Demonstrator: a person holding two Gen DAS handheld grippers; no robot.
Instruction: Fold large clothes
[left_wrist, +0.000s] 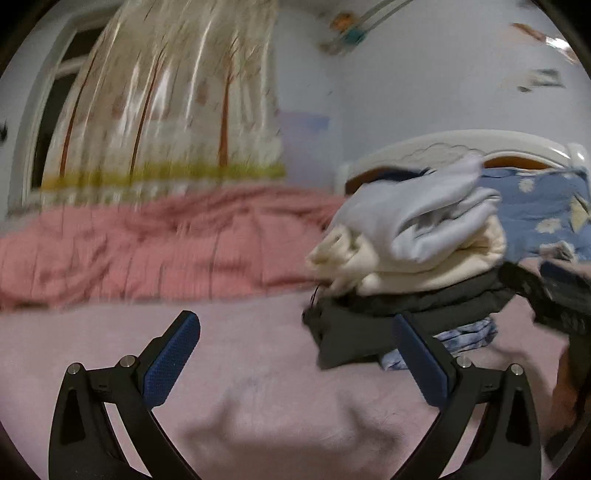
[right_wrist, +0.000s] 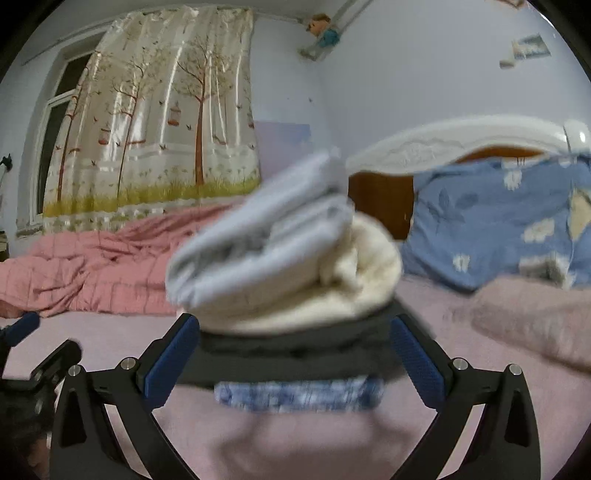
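A stack of folded clothes stands on the pink bed sheet (left_wrist: 240, 387): a pale grey garment (left_wrist: 417, 218) on top, a cream one (left_wrist: 413, 262) under it, a black one (left_wrist: 369, 325) below, and a blue-white patterned piece (left_wrist: 465, 338) at the bottom. My left gripper (left_wrist: 295, 354) is open and empty, left of the stack. In the right wrist view the stack (right_wrist: 288, 258) sits straight ahead, and my right gripper (right_wrist: 291, 362) is open with its fingers on either side of the black garment (right_wrist: 295, 354). The right gripper also shows at the right edge of the left wrist view (left_wrist: 554, 295).
A rumpled pink quilt (right_wrist: 92, 269) lies along the far side of the bed. A blue flowered pillow (right_wrist: 498, 225) leans against the white headboard (right_wrist: 461, 136) at the right. A tree-print curtain (right_wrist: 159, 122) covers the window behind.
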